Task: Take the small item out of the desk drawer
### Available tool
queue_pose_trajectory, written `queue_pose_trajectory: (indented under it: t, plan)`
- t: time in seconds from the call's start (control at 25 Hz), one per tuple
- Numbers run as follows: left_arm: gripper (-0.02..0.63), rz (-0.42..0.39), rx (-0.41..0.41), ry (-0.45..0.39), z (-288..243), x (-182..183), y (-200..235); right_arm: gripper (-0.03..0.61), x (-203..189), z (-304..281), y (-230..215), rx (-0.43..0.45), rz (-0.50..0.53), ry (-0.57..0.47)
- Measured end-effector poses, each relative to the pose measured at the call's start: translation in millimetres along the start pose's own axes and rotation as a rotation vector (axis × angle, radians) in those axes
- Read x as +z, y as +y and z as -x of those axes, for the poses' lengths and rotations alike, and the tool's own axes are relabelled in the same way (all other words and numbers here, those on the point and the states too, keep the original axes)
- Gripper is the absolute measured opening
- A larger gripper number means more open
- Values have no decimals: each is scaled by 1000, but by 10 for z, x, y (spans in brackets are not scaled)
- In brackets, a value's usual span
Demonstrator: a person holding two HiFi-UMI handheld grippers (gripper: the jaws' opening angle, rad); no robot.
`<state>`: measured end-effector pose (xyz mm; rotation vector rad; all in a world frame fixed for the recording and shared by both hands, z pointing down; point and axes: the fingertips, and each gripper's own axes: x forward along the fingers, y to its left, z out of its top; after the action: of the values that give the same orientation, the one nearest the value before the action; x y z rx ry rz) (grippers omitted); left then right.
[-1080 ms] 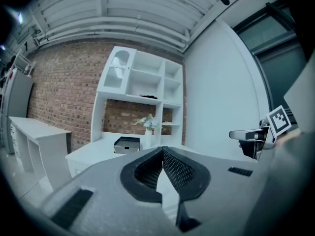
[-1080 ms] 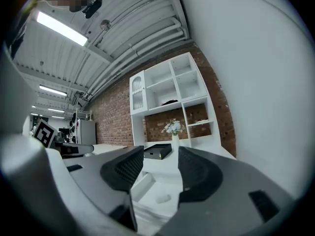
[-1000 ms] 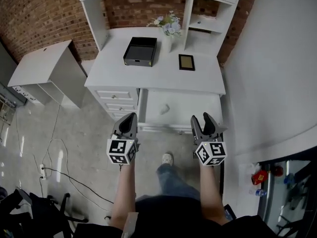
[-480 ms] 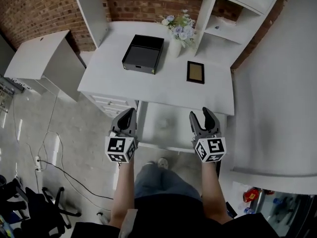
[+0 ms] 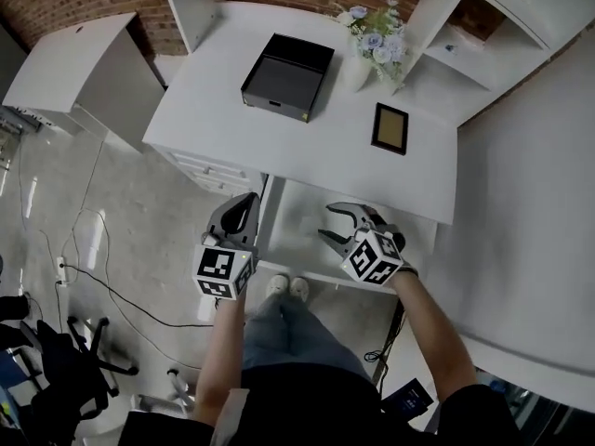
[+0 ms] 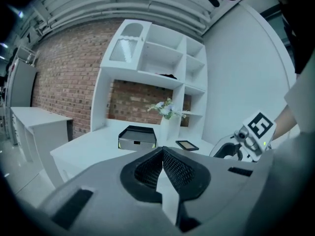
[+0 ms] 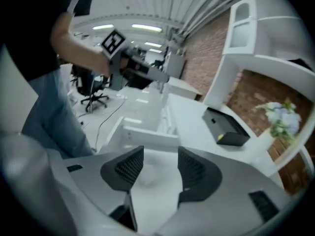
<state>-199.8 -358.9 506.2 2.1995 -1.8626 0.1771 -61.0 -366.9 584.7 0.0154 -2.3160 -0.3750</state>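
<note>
- Now the right gripper [image 5: 327, 221] is turned sideways over the open drawer [image 5: 294, 240], jaws spread wide and empty. A second ago it pointed straight ahead, short of the drawer front.
- Between its jaws, the right gripper view shows the small item [image 7: 141, 177], a pale blurred lump on the drawer floor — not yet touched.
- Left gripper [image 5: 245, 204] hangs beside the drawer's left edge, jaws pressed together on nothing.
- Desk [image 5: 279, 137] sits closer than before — the reach looks begun, with lowering and closing left to do.
</note>
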Motion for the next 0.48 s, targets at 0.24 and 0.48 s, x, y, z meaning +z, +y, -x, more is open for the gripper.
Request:
queue_pose_trajectory:
  t: [0.24,0.48]
  plan:
    - [8,44,19,71,170,-396,56,214,-858,-940,639,296,232,310]
    - [8,75,51,109,314,-690,113,216,-1247,-1389,626,378,342,436]
